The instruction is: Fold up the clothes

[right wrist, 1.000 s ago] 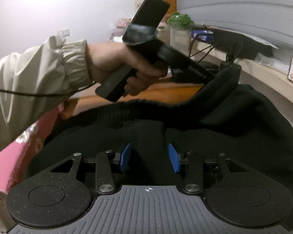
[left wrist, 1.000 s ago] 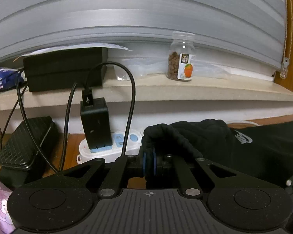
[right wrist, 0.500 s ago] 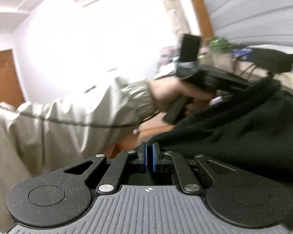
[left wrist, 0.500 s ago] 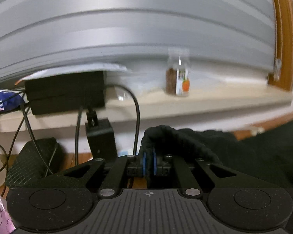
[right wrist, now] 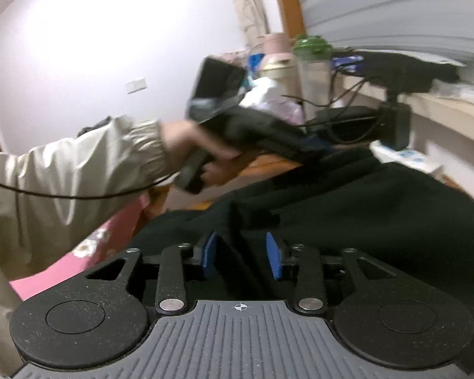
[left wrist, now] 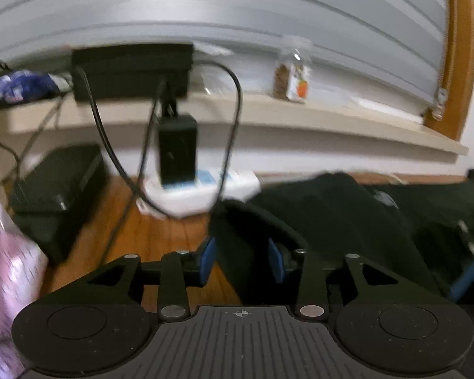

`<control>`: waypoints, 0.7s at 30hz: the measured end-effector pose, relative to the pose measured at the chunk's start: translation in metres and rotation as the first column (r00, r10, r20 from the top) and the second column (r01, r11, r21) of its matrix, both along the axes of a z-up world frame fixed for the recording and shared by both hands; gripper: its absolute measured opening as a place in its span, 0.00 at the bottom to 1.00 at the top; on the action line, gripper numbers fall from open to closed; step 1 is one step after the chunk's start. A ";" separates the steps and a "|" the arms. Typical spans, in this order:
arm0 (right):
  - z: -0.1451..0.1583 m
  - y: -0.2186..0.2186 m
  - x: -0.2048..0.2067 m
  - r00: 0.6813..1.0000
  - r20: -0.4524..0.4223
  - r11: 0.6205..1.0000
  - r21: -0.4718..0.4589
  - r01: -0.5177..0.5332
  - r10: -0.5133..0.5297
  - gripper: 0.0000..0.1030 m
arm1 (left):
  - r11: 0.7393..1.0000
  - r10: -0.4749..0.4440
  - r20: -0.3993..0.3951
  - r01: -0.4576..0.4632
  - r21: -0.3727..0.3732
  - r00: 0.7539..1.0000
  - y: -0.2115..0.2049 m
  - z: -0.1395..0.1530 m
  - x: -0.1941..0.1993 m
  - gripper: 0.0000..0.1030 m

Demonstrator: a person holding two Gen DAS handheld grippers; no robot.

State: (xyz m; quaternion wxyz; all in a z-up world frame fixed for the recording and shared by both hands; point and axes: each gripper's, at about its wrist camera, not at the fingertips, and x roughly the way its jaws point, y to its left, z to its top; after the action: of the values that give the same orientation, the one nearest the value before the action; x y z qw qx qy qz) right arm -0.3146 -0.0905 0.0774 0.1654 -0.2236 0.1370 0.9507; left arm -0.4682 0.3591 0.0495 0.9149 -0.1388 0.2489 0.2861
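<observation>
A black garment lies bunched on the wooden table. My left gripper has its jaws opening; a ribbed edge of the garment lies between the blue pads, with a gap showing on the left side. In the right wrist view the black garment fills the lower right. My right gripper is also opening, and a loose fold of black cloth stands between its pads without being pressed. A person's hand in a beige sleeve holds the left gripper at the garment's far edge.
A white power strip with a black adapter and cables sits just beyond the garment. A black case and pink bag lie left. The ledge holds a black box and a jar. A green-lidded bottle stands behind.
Both grippers were shut on black cloth half a second ago; now both stand apart and the cloth lies slack. The left gripper has pulled back and sunk a little.
</observation>
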 end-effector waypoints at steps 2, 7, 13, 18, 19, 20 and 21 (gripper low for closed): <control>0.002 0.002 0.001 1.000 0.007 1.000 0.012 0.007 -0.007 0.37 | 1.000 -0.001 0.001 0.001 -0.012 1.000 -0.001 -0.002 0.003 0.40; 0.011 0.002 0.009 0.999 0.009 0.997 0.066 0.043 -0.044 0.38 | 0.999 0.010 0.008 -0.010 -0.041 1.000 0.001 -0.007 0.013 0.44; 0.025 0.031 0.052 0.954 -0.050 0.949 0.099 0.299 -0.295 0.38 | 0.987 0.156 -0.070 -0.153 0.042 0.985 -0.004 -0.005 0.025 0.00; 0.021 0.052 0.079 0.912 -0.077 0.913 0.048 0.406 -0.402 0.38 | 0.975 0.213 0.019 -0.214 0.051 0.977 0.002 0.023 0.008 0.00; 0.020 0.054 0.080 0.912 -0.074 0.913 0.038 0.407 -0.403 0.38 | 0.977 0.205 0.016 -0.205 0.054 0.979 0.001 0.026 0.008 0.00; 0.018 0.055 0.080 0.912 -0.065 0.913 0.032 0.407 -0.405 0.38 | 0.978 0.201 0.011 -0.201 0.063 0.980 -0.002 0.028 0.008 0.00; 0.016 0.056 0.077 0.908 -0.048 0.908 0.039 0.418 -0.416 0.38 | 0.980 0.197 0.018 -0.198 0.039 0.980 -0.002 0.030 0.006 0.00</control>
State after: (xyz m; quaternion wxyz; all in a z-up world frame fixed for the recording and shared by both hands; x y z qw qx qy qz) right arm -0.2373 -0.0344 0.0934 0.3673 -0.1670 0.1615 0.9006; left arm -0.4617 0.3570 0.0790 0.8863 -0.1464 0.2216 0.3794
